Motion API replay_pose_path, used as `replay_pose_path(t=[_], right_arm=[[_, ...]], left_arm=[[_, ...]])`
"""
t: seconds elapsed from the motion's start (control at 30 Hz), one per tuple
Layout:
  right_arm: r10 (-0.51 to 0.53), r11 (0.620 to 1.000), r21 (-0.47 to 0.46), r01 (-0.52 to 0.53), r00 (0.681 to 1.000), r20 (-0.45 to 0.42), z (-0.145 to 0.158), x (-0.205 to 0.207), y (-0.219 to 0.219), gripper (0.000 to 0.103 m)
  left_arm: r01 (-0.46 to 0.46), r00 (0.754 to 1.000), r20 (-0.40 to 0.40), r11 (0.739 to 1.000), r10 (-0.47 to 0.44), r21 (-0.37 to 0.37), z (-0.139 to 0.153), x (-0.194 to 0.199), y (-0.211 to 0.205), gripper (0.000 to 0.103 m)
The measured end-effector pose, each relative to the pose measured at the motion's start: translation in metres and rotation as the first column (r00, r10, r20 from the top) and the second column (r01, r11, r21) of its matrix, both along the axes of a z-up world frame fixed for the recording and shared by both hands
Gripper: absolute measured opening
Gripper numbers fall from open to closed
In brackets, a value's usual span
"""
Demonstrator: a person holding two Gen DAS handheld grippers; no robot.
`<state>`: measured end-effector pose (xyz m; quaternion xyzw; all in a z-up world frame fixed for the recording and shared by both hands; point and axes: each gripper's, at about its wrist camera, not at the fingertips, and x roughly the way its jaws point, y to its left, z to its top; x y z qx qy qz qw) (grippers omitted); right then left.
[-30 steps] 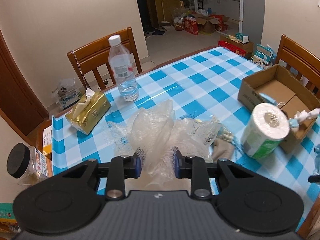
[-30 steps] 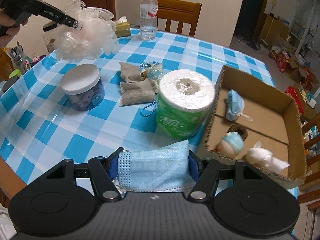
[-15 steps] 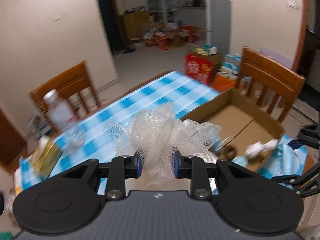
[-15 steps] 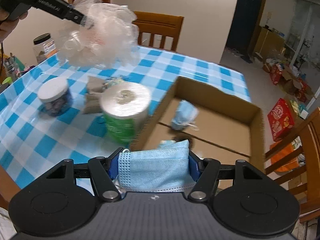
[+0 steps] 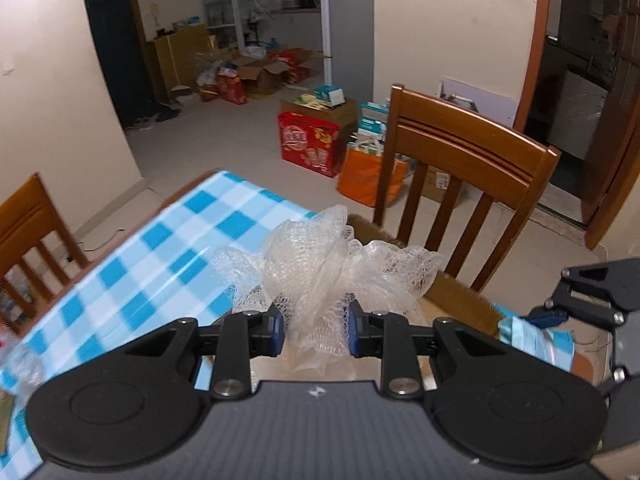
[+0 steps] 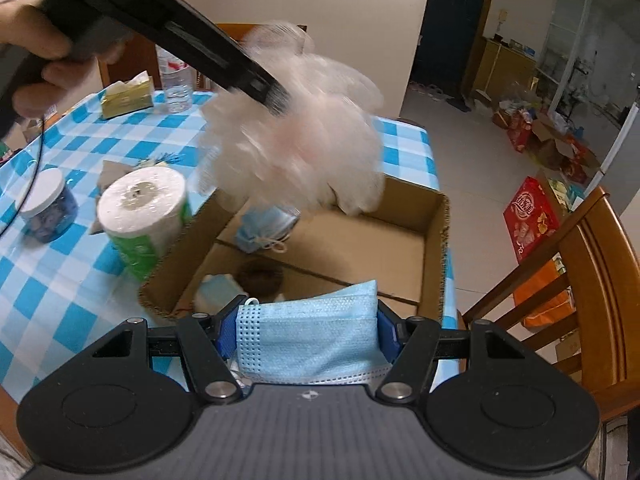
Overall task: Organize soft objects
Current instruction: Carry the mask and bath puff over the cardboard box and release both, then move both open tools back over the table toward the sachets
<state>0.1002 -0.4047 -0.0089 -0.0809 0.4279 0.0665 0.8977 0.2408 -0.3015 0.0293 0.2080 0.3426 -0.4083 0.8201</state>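
My left gripper (image 5: 315, 330) is shut on a white mesh bath pouf (image 5: 324, 268). In the right wrist view the pouf (image 6: 296, 148) hangs blurred above the far side of the open cardboard box (image 6: 436, 236), with the left gripper (image 6: 276, 98) coming in from the upper left. My right gripper (image 6: 306, 334) is shut on a folded blue face mask (image 6: 308, 340), held over the box's near edge. Inside the box lie a bunched blue mask (image 6: 262, 228), a dark round thing (image 6: 260, 276) and a pale blue item (image 6: 216, 290). The right gripper (image 5: 556, 314) with its mask (image 5: 532, 340) shows at the left view's right edge.
On the blue checked tablecloth (image 6: 48, 280) stand a toilet paper roll (image 6: 146, 216), a white-lidded jar (image 6: 46, 208), a gold tissue pack (image 6: 126, 96) and a water bottle (image 6: 174, 80). Small beige pouches (image 6: 114, 168) lie behind the roll. A wooden chair (image 6: 580, 272) stands at the box's right.
The left gripper carried the pouf from the table's left side rightward to above the box. The right gripper moved with its mask from the table's front to the box's near edge.
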Motion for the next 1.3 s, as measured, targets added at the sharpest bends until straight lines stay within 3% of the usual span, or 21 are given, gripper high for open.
replay_pose_path(t=[0.1,0.17,0.23,0.33,0.5,0.63,0.93,0.97,1.1,1.3], right_arm=[[-0.006,1.000,-0.007,0.006,1.000,0.001,-0.002,0.006,-0.006,0.070],[-0.009,1.000,-0.005,0.009,1.000,0.000,-0.003,0.010,-0.010,0.070],[-0.015,1.000,-0.009,0.015,1.000,-0.002,-0.005,0.014,-0.013,0.070],[-0.024,1.000,0.000,0.024,1.000,-0.008,-0.008,0.020,-0.017,0.070],[-0.034,0.999,-0.006,0.034,0.999,-0.019,-0.014,0.029,-0.024,0.070],[-0.043,0.999,-0.011,0.043,0.999,-0.023,-0.015,0.038,-0.029,0.070],[-0.077,0.997,-0.026,0.075,0.995,-0.058,-0.025,0.036,-0.038,0.070],[-0.083,0.996,-0.022,0.082,0.995,-0.060,-0.027,0.037,-0.039,0.072],[-0.105,0.994,-0.012,0.105,0.994,-0.036,-0.034,0.037,-0.038,0.100],[-0.136,0.990,0.019,0.137,0.990,-0.031,-0.029,0.033,-0.043,0.103]], left_arm=[[0.004,1.000,-0.020,1.000,-0.005,-0.016,-0.011,0.004,-0.020,0.029],[0.008,1.000,-0.014,1.000,-0.008,-0.025,-0.019,0.006,-0.032,0.056],[-0.015,1.000,0.000,1.000,0.015,-0.010,-0.026,0.009,-0.042,0.074],[-0.042,0.999,0.022,0.999,0.042,-0.012,-0.031,0.010,-0.043,0.082],[-0.078,0.997,0.026,0.997,0.078,-0.020,-0.025,0.008,-0.030,0.088],[-0.109,0.992,0.053,0.994,0.111,-0.032,-0.016,0.000,-0.010,0.089],[-0.191,0.981,0.030,0.980,0.193,-0.058,-0.009,-0.017,0.033,0.090],[-0.193,0.980,0.027,0.979,0.195,-0.061,-0.009,-0.019,0.036,0.092],[-0.194,0.981,0.008,0.979,0.195,-0.062,-0.012,-0.031,0.042,0.097],[-0.192,0.981,0.005,0.980,0.192,-0.053,-0.016,-0.051,0.050,0.098]])
